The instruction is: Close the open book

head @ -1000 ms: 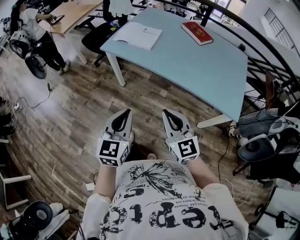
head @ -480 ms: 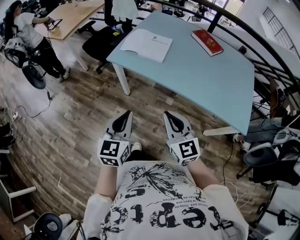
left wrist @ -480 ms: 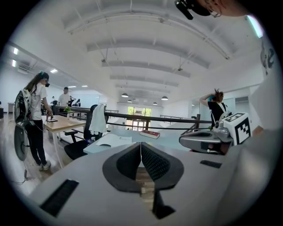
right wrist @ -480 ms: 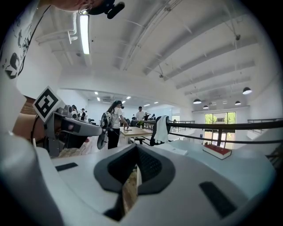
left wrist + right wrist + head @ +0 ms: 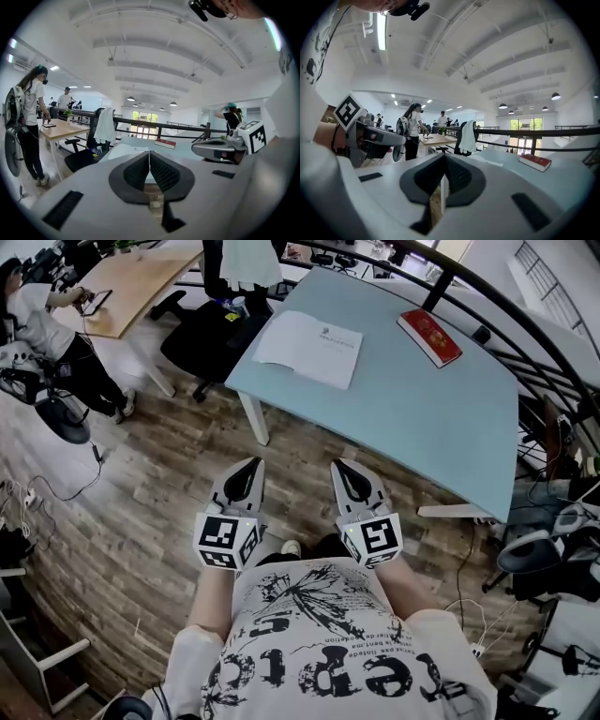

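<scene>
The open book (image 5: pixel 309 348) lies flat with white pages up on the near left part of the light blue table (image 5: pixel 441 418). It also shows low and white beyond the jaws as the open book (image 5: pixel 121 151). A closed red book (image 5: pixel 429 337) lies at the table's far side, also seen as the red book (image 5: pixel 536 162). My left gripper (image 5: pixel 251 463) and right gripper (image 5: pixel 339 465) are held side by side over the wooden floor, well short of the table. Both are shut with nothing in them, as the left gripper (image 5: pixel 149 153) and right gripper (image 5: pixel 444 155) show.
A black office chair (image 5: pixel 208 329) draped with a white garment stands at the table's far left corner. A wooden desk (image 5: pixel 131 277) and a person (image 5: pixel 47 324) are at the far left. A dark railing (image 5: pixel 525 329) runs behind the table. More chairs (image 5: pixel 525 554) crowd the right.
The table with both books has come nearer and slid right in the head view as I walk toward it. Both grippers stay shut, side by side in front of me.
</scene>
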`<action>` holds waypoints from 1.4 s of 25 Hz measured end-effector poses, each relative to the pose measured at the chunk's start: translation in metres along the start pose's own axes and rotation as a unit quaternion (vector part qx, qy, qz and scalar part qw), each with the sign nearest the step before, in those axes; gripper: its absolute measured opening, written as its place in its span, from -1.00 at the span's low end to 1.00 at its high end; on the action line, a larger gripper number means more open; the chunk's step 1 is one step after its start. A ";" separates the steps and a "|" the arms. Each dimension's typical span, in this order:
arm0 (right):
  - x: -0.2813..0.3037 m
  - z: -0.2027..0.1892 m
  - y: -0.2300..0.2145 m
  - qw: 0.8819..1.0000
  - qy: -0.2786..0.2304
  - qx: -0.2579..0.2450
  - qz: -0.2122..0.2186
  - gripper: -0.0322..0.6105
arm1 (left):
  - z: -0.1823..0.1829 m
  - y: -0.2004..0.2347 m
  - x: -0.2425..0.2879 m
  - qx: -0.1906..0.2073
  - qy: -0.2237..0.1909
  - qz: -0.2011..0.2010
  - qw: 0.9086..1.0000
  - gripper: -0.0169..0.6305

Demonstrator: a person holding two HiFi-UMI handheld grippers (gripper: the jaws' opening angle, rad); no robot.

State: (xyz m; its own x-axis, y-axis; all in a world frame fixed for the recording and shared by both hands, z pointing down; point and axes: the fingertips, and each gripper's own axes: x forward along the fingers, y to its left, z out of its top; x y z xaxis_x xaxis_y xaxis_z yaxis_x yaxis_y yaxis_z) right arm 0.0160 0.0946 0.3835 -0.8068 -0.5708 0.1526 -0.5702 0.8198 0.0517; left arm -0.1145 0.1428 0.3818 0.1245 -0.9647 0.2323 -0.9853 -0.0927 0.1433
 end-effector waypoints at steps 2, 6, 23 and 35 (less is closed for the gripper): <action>0.019 0.000 -0.004 1.000 0.004 -0.001 -0.001 -0.88 | 0.001 0.014 0.012 -0.006 0.002 -0.002 1.000 -0.89; 0.055 -0.004 -0.024 1.000 0.009 0.005 -0.010 -0.88 | 0.000 0.033 0.044 -0.007 0.012 -0.010 1.000 -0.89; 0.234 -0.005 -0.176 0.998 0.009 0.021 -0.058 -0.88 | 0.051 0.105 0.268 0.021 0.026 -0.063 0.997 -0.89; 0.272 -0.028 -0.235 0.992 0.054 0.061 -0.093 -0.88 | 0.023 0.123 0.348 -0.009 0.055 -0.086 0.995 -0.89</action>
State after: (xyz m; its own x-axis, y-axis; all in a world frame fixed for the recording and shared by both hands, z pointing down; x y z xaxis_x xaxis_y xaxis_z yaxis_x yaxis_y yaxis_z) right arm -0.0656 -0.2523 0.4405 -0.6685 -0.6977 0.2575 -0.7271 0.6859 -0.0291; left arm -0.1952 -0.2100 0.4582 0.3033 -0.9021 0.3068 -0.9466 -0.2482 0.2059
